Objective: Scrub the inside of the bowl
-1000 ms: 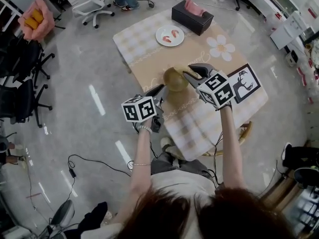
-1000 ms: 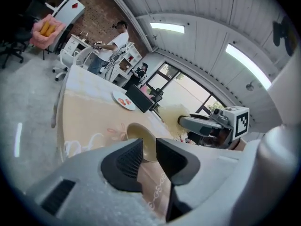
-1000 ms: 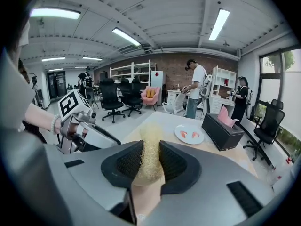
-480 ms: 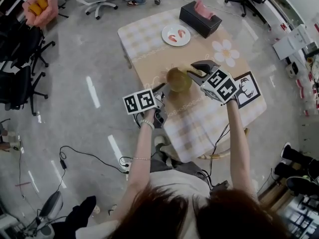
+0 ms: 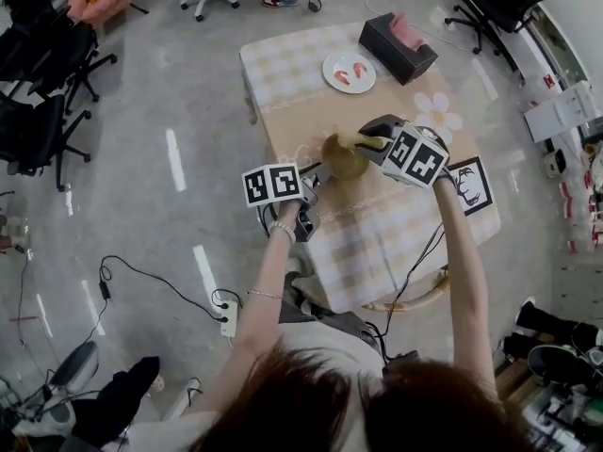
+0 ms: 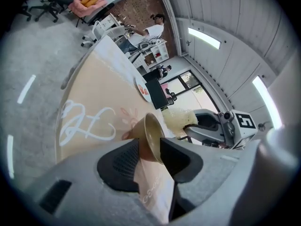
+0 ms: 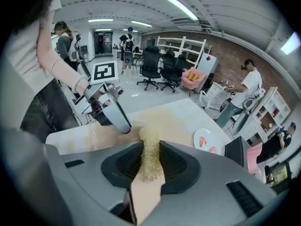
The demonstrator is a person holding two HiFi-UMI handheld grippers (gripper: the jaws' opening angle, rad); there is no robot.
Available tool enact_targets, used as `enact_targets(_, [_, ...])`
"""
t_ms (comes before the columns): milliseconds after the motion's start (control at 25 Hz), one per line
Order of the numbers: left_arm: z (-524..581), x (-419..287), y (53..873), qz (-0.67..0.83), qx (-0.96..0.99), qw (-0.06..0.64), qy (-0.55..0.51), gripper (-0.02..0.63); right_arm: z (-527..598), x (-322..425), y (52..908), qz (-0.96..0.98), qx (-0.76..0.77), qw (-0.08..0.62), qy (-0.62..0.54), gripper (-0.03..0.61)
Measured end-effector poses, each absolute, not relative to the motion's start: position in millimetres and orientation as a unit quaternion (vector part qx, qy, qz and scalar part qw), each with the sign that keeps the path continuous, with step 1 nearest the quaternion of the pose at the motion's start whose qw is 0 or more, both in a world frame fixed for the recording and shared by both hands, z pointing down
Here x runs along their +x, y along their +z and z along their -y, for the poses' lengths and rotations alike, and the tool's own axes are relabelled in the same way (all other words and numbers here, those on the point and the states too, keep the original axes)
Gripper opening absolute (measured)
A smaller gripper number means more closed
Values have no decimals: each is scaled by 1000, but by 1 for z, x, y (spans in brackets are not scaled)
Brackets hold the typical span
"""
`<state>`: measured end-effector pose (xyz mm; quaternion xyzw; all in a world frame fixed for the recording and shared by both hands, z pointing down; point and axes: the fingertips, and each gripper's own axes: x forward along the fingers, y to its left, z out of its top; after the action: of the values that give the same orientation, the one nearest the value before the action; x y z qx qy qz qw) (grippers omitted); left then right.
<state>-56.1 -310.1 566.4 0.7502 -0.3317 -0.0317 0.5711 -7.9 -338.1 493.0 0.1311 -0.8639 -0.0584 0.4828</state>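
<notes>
The olive-tan bowl (image 5: 343, 156) stands on the checked table (image 5: 396, 224) near its left edge. My left gripper (image 5: 315, 173) is at the bowl's near-left side. In the left gripper view the bowl's rim (image 6: 153, 134) sits between the jaws, which are opening and no longer clamp it. My right gripper (image 5: 369, 139) is shut on a yellowish scrub sponge (image 7: 150, 147) and holds it at the bowl's far-right rim. The sponge (image 6: 178, 119) hangs just over the bowl's opening in the left gripper view.
A white plate (image 5: 349, 72) with red pieces and a black tissue box (image 5: 396, 45) sit at the table's far end. A printed marker sheet (image 5: 471, 185) lies to the right. Office chairs (image 5: 38, 130) stand left, and cables and a power strip (image 5: 226, 314) lie on the floor.
The head view has swung, so the table sits higher and further right in the picture. Both grippers stay at the bowl, the right one still holding the sponge at its rim.
</notes>
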Motion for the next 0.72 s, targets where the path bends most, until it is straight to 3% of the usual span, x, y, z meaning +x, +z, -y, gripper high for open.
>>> enact_targets(720, [309,-51,575,327,730,600,-24,132,338,-18,522,812,6,570,-127,98])
